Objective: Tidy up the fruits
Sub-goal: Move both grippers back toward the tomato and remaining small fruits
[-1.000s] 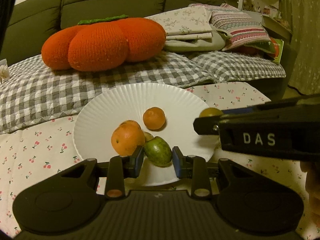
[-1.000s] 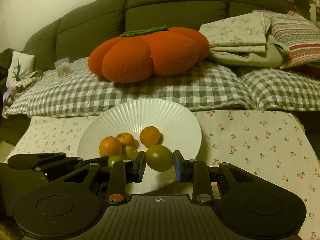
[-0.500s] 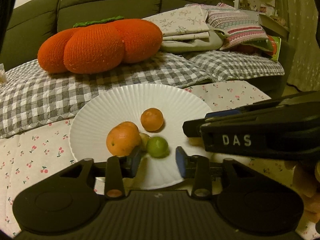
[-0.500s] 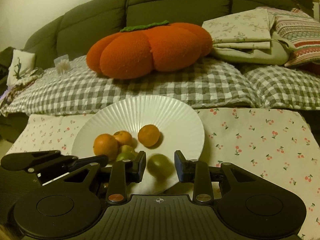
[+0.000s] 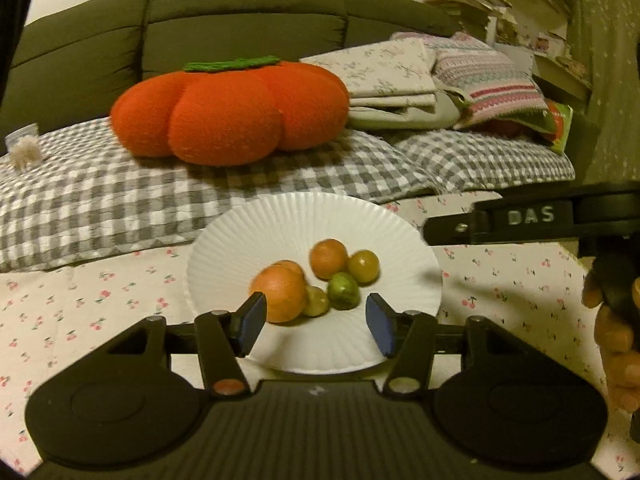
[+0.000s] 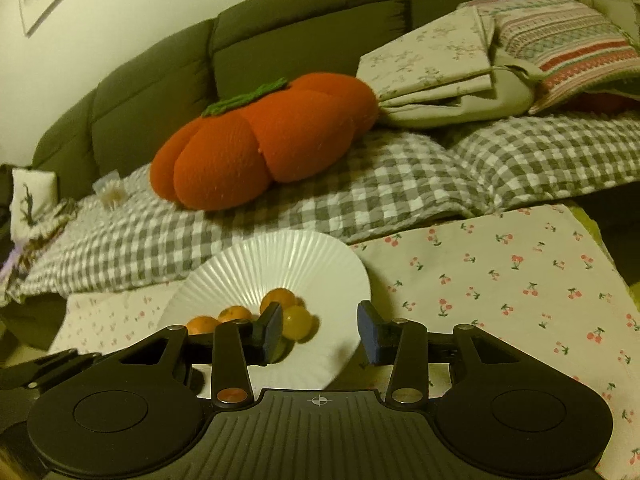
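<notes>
A white ribbed plate (image 5: 280, 224) (image 6: 304, 260) lies on the cherry-print cloth and holds several fruits. In the left wrist view I see a large orange (image 5: 280, 292), a smaller orange (image 5: 328, 258), a yellow-green fruit (image 5: 363, 266), a green lime (image 5: 343, 291) and a small olive fruit (image 5: 315, 301). My left gripper (image 5: 314, 324) is open, hanging over the plate's near rim with nothing between its fingers. My right gripper (image 6: 318, 330) is open too, its left finger just in front of the yellow-green fruit (image 6: 298, 322). Oranges (image 6: 276, 298) lie behind it.
Behind the plate is a grey checked blanket (image 5: 120, 200) with an orange pumpkin cushion (image 5: 232, 112) on a dark green sofa (image 5: 240, 24). Folded linens (image 5: 392, 80) are stacked at the right. A hand (image 5: 616, 344) holds the right gripper's body (image 5: 528, 220) at the right edge.
Both grippers let go of their fruits onto the plate, opened wide and drew back. The lime and the yellow-green fruit now rest beside the oranges.
</notes>
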